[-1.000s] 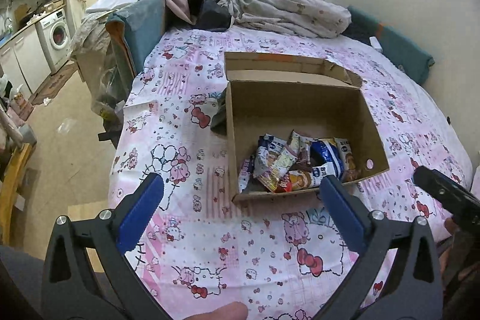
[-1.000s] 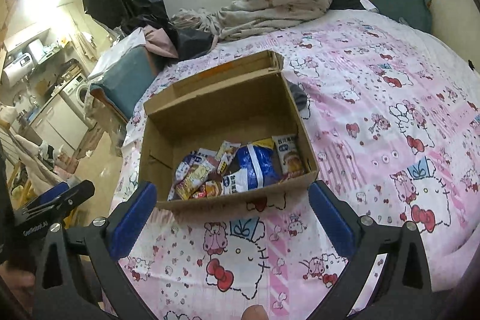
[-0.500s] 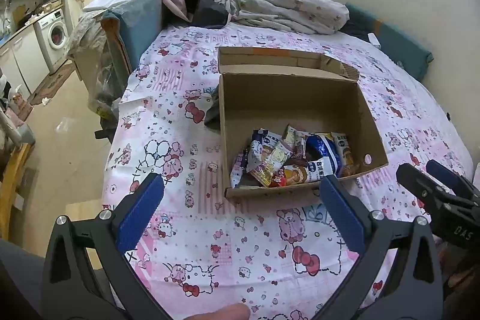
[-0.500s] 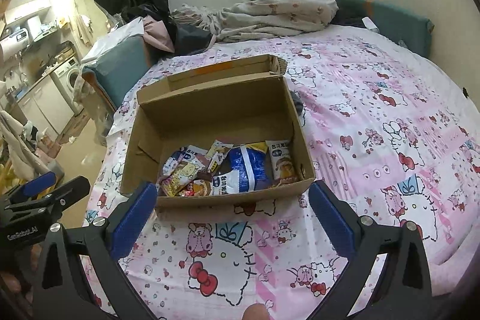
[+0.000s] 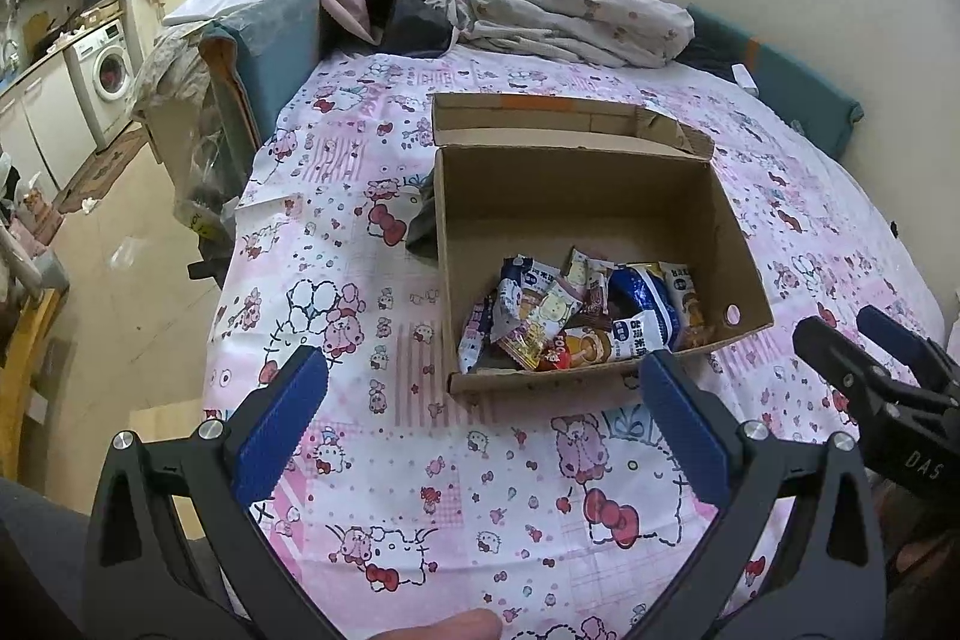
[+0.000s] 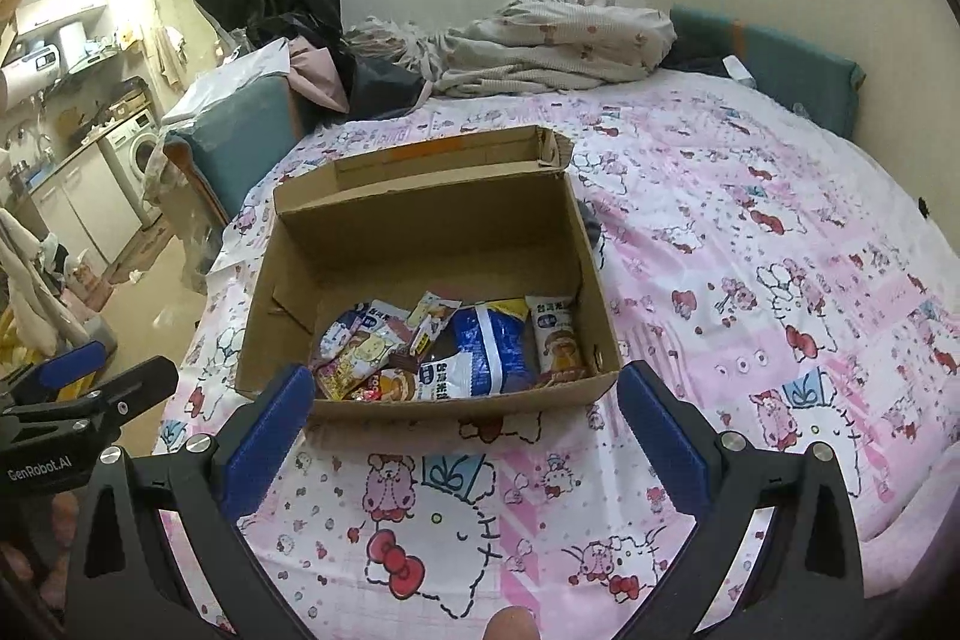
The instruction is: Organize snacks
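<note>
while empty, both grippers' jaws wide

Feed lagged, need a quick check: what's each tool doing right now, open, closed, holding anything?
Left tool: open, holding nothing, short of the box.
Right tool: open, holding nothing, just before the box's near wall.

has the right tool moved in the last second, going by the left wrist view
Yes. In the left wrist view the right tool has come further into frame from the right edge, toward the cardboard box on the bedsheet.
</note>
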